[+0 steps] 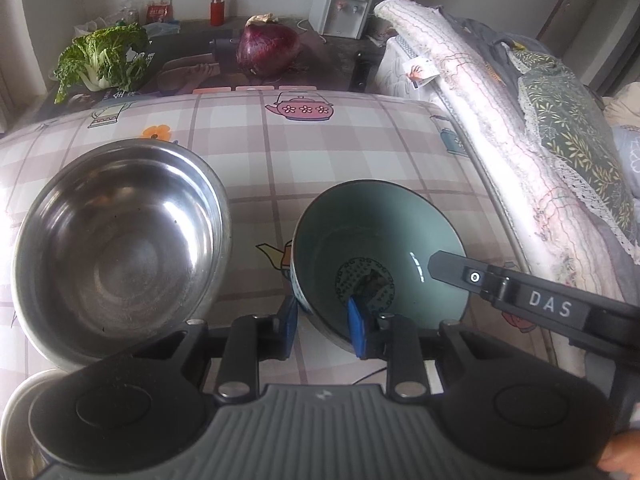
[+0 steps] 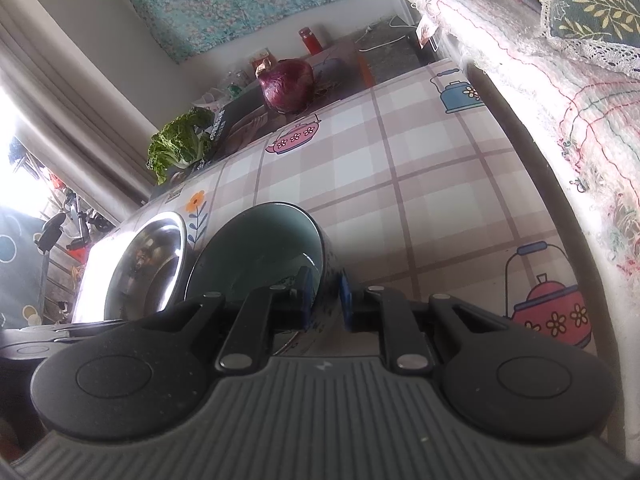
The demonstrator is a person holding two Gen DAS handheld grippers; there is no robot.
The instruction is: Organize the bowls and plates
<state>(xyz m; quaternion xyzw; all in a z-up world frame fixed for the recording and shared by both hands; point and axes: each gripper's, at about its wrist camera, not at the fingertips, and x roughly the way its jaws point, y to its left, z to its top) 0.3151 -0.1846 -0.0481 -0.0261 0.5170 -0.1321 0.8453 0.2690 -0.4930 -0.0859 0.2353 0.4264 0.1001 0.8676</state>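
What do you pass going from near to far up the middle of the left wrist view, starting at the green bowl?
green bowl → pink teapot print on the checked tablecloth → purple cabbage → white water dispenser against the far wall.

A: tablecloth [image 1: 360, 152] is pink-and-white plaid with teapot and flower cartoons lol
B: yep, and the ceramic bowl [image 1: 380, 240] is teal-green, dotted ring at the bottom. other bowl [image 1: 120, 248] shiny silver.
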